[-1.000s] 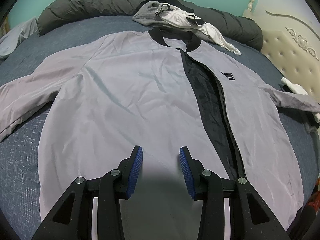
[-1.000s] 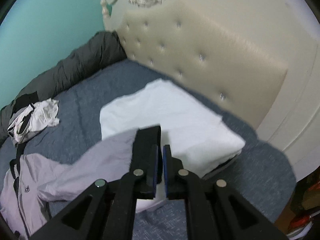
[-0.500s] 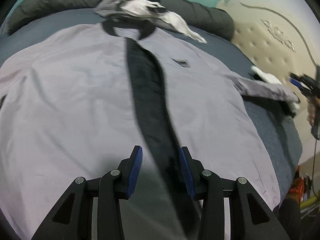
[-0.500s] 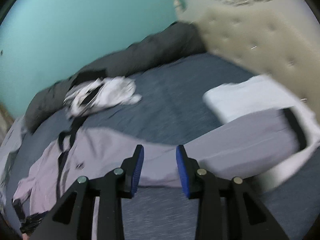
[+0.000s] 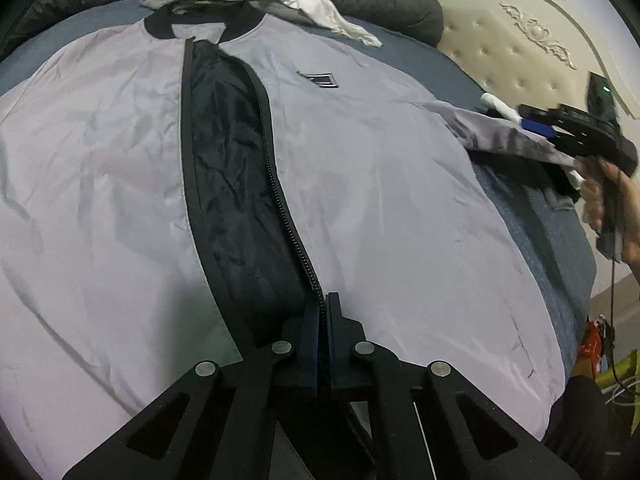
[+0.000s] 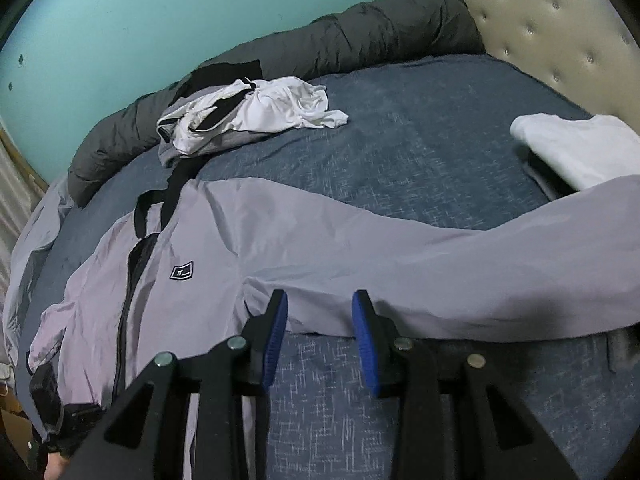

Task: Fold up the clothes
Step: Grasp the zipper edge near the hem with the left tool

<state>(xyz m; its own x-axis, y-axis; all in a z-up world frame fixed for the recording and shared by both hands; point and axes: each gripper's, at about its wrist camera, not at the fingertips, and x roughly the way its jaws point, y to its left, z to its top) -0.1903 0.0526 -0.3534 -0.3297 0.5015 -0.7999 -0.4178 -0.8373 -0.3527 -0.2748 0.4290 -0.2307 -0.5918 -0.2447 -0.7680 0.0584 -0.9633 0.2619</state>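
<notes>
on the blue bed [image 6: 420, 152] a lilac zip jacket [image 5: 380, 184] lies spread face up, front open. the left hand-held gripper [image 5: 323, 312] is clamped shut at the lower end of the zipper [image 5: 280, 184], apparently pinching its edge. the right hand-held gripper [image 6: 320, 328] hovers part open and empty over the outstretched sleeve [image 6: 440, 264]. the step looks like squaring up the jacket; next, the right must close on the sleeve and carry it across the chest.
</notes>
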